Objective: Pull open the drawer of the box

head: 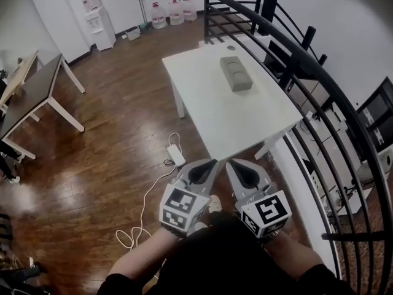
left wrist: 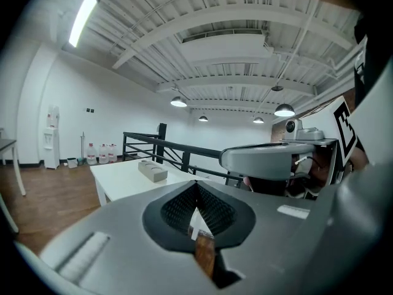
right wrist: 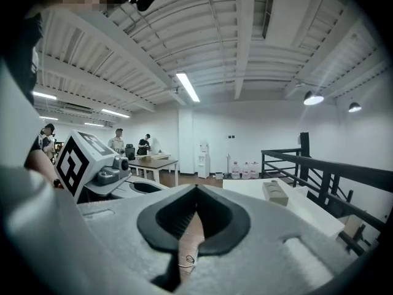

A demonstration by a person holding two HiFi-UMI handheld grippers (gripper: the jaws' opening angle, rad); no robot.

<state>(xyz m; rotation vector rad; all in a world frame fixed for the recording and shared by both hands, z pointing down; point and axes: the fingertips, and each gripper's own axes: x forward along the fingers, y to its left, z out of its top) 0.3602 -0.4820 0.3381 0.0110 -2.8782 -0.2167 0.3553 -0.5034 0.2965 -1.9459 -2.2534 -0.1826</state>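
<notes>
The left hand-held gripper (head: 207, 169) and right hand-held gripper (head: 241, 174) are side by side, each closed on nothing. Well ahead of them, a small grey rectangular box (head: 236, 74) lies on a white surface (head: 209, 103). Pulling seems not yet begun; the next move likely means reaching its drawer.

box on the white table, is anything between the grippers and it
Nothing visible does. The box sits alone on the white table, and only bare tabletop lies between it and the left gripper and right gripper, both shut.
</notes>
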